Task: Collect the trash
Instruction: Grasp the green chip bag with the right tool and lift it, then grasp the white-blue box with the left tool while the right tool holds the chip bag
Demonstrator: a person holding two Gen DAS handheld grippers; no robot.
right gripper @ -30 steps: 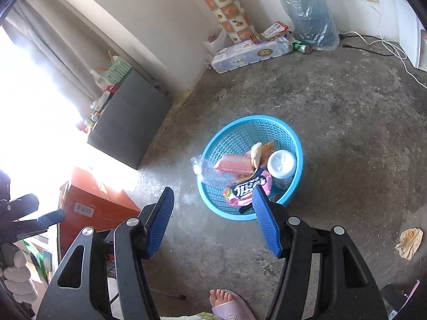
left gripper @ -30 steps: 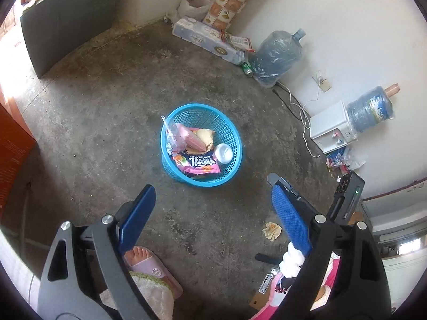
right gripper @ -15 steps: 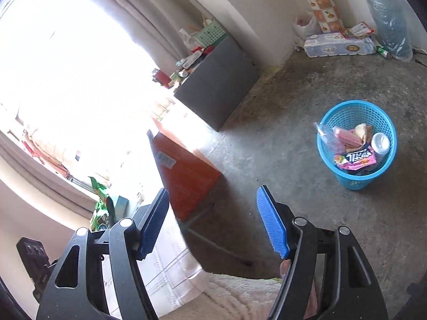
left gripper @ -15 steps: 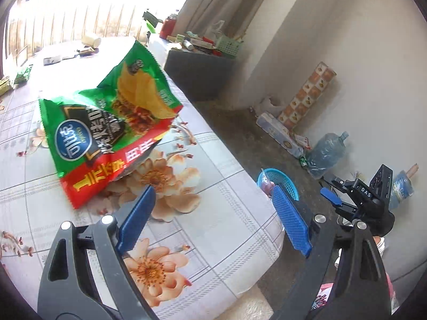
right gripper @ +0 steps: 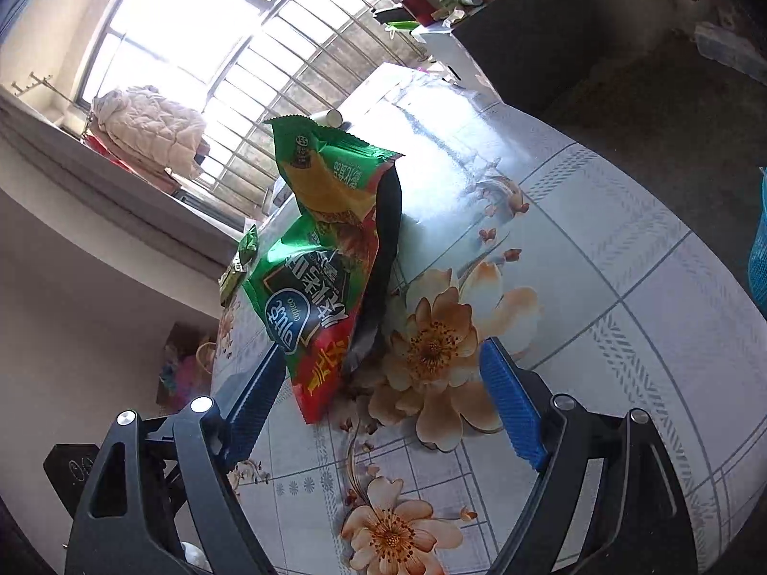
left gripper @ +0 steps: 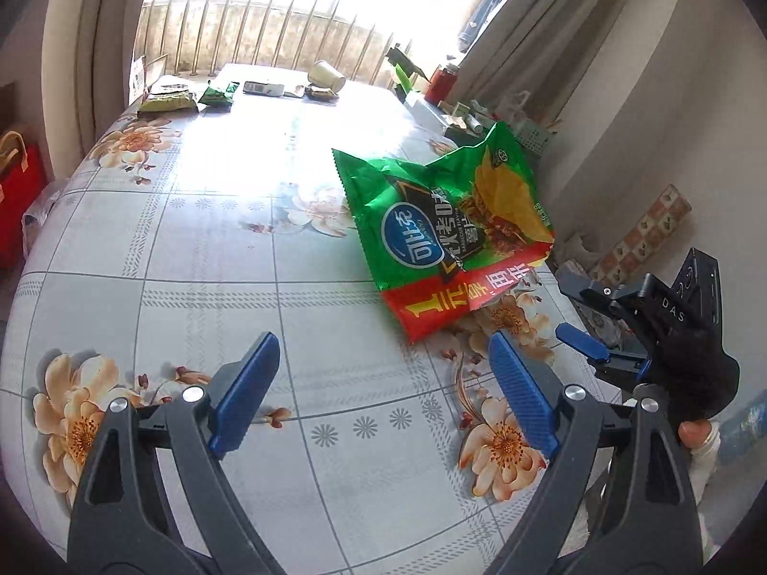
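I have both grippers over the table (left gripper: 201, 258), which is covered with a cloth printed with orange flowers and grey lines. The chip bag (left gripper: 450, 230) lies on this cloth, near the edge on the side of the right gripper. It is green with a red band at the bottom; on the band I read a yellow "1" with some Chinese characters. A blue oval logo with white Chinese characters sits in the middle, and small white words "BARBECUE FLAVOR" beside the picture of chips. My left gripper (left gripper: 383, 383) is wide open and holds nothing; the bag is ahead of it, not between the fingers. My right gripper (right gripper: 378, 397) has just been opening its jaws and they stand wide; the red corner of the bag (right gripper: 331, 258) reaches between the fingers, but the pads do not press on it. In the left view the right gripper (left gripper: 589, 330) shows white letters "DAS" on its black body. At the far end of the table are small green packets (left gripper: 218, 93) and a tipped paper cup (left gripper: 326, 77); I cannot read them.
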